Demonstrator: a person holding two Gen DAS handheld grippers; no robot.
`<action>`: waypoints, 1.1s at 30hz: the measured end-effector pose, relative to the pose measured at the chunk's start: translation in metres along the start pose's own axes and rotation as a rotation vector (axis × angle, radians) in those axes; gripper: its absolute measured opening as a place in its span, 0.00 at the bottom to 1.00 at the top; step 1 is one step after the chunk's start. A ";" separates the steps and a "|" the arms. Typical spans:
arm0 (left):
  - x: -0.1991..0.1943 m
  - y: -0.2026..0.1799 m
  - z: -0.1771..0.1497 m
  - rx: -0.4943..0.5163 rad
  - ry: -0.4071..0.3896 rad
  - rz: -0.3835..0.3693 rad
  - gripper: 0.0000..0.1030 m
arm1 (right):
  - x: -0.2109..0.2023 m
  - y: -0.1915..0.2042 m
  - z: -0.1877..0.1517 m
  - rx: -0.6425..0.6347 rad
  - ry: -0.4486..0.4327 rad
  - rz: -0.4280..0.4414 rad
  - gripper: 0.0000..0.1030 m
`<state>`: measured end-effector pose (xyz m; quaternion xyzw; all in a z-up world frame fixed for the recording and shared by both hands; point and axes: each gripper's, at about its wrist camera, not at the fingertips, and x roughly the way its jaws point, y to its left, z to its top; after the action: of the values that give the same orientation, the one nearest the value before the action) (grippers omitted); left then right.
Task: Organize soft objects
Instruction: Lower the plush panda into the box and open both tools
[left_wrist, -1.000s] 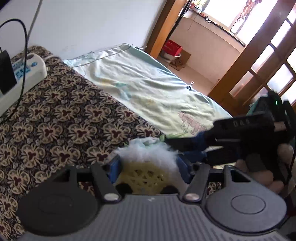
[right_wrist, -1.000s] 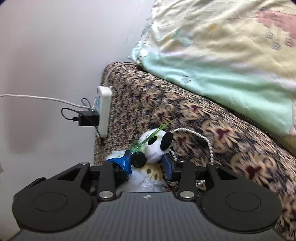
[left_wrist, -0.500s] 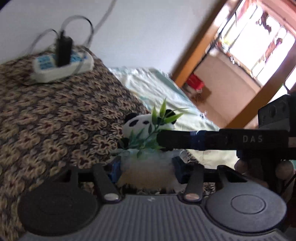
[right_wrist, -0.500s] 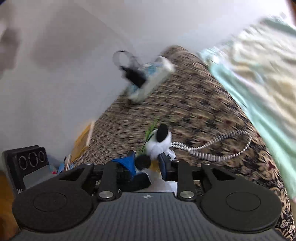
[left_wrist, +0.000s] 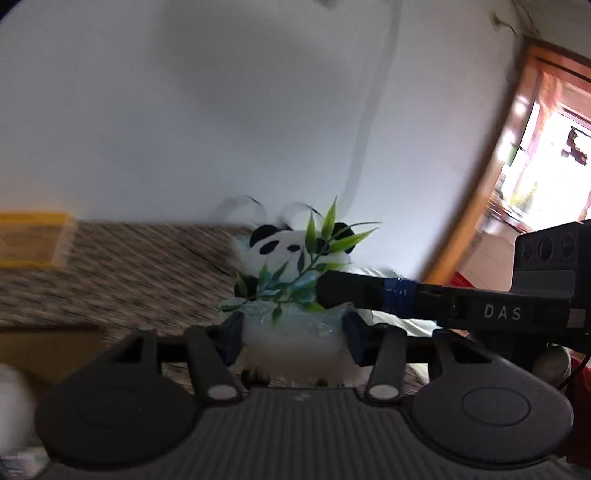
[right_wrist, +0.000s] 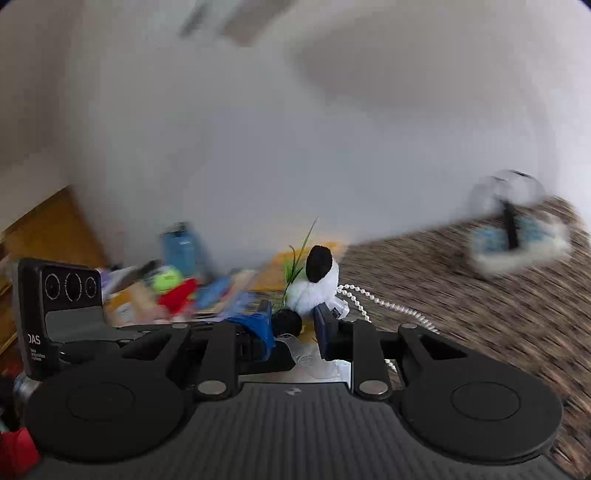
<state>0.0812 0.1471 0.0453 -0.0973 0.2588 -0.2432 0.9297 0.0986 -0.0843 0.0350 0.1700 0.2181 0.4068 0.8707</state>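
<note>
Both grippers (left_wrist: 291, 332) (right_wrist: 291, 326) lifted panda plush (left_wrist: 295, 243) off patterned bedspread (left_wrist: 110, 266).

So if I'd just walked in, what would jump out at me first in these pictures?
A fluffy toy panda with a green bamboo sprig, held up in the middle of both views. The left tongs grip its white base while the right tongs, still closing, pinch a black paw. Behind it lies a brown patterned cover, trailing the toy's bead chain, with a heap of colourful clutter to the left in the right view.
</note>
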 end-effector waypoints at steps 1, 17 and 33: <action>-0.012 0.009 0.001 0.006 -0.020 0.034 0.48 | 0.012 0.007 0.002 -0.024 0.001 0.031 0.06; -0.005 0.145 -0.046 0.056 0.228 0.254 0.47 | 0.188 0.068 -0.052 -0.351 0.252 0.106 0.05; -0.010 0.137 -0.055 0.158 0.409 0.175 0.59 | 0.192 0.078 -0.075 -0.549 0.350 -0.193 0.06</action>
<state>0.0997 0.2677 -0.0394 0.0499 0.4291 -0.1961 0.8803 0.1202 0.1227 -0.0376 -0.1647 0.2615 0.3889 0.8679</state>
